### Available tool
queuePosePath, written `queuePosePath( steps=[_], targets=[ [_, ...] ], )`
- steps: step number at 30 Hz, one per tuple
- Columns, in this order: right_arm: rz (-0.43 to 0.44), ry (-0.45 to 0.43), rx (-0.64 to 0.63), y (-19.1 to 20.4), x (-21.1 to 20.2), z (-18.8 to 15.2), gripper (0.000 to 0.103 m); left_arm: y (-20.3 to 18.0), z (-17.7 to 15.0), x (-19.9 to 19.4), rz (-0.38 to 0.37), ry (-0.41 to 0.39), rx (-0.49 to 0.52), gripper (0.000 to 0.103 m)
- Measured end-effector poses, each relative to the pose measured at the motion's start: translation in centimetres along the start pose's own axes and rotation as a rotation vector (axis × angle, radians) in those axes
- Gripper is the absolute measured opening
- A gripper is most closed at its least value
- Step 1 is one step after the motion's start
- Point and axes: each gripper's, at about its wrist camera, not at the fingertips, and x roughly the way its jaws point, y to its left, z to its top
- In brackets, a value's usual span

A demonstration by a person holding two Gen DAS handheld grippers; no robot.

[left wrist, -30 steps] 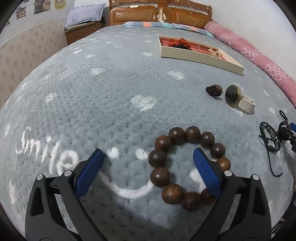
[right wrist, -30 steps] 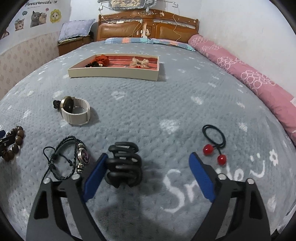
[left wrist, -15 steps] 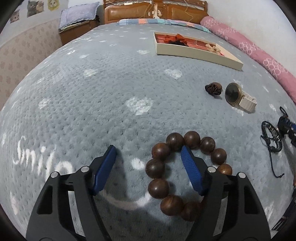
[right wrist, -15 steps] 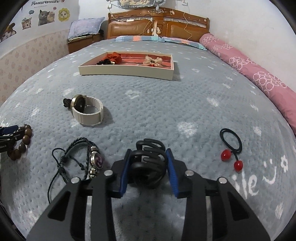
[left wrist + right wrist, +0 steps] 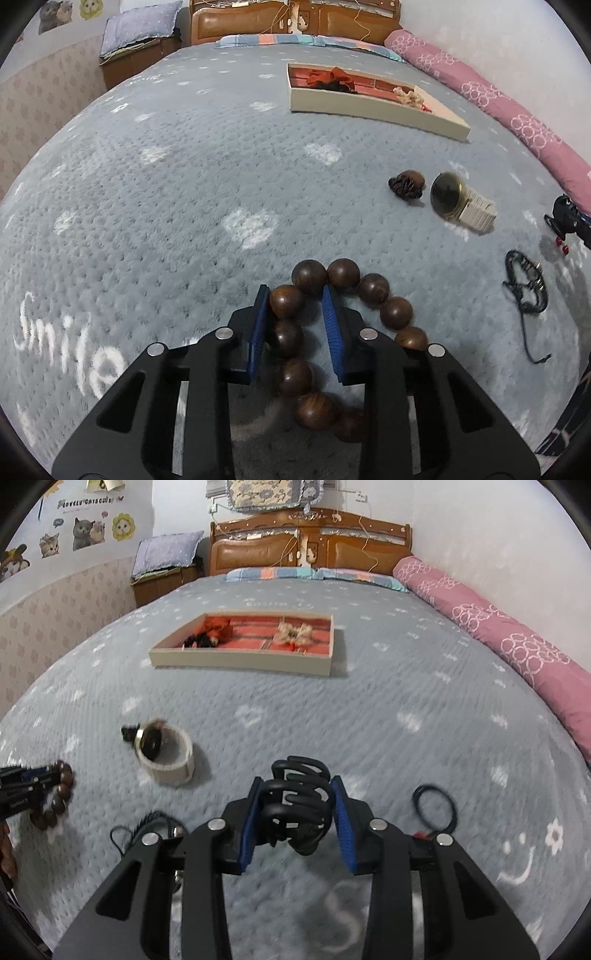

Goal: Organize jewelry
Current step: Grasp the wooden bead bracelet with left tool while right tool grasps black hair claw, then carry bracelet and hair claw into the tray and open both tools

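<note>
1. The left claw [image 5: 295, 325] is closing around one side of the dark brown wooden bead bracelet [image 5: 373, 290] lying on the grey-blue plush bedspread [image 5: 166, 192].
2. The right claw [image 5: 295, 816] is clamping the black plastic hair clip [image 5: 297, 797], wide bare bedspread lying ahead.
3. The cream rectangular tray with red lining [image 5: 240, 661] is sitting mid-bed, well apart from both claws.
4. The long pink patterned bolster [image 5: 517, 653] is bordering the bed's right edge; the brown wooden headboard [image 5: 310, 550] is closing the far end.
</note>
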Motion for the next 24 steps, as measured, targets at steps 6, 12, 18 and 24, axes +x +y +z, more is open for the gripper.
queuePosePath(
  steps=[6,12,18,24],
  targets=[
    [0.005,-0.043,0.043,-2.7,-1.2,3.3,0.037,-1.1,1.9,-0.8,-0.024,-0.036,0.031,0.018],
    [-0.001,-0.057,0.047,-4.0,-1.2,5.2,0.037,-2.1,3.8,-1.2,-0.057,-0.062,0.041,0.018],
    [-0.01,-0.049,0.035,-4.5,-0.4,6.7,0.037,-2.5,6.4,-1.9,-0.09,-0.107,0.043,0.018],
    [-0.002,-0.043,0.018,-4.3,0.7,8.1,0.037,-3.3,9.4,-2.1,-0.107,-0.141,0.068,0.018]
  ],
)
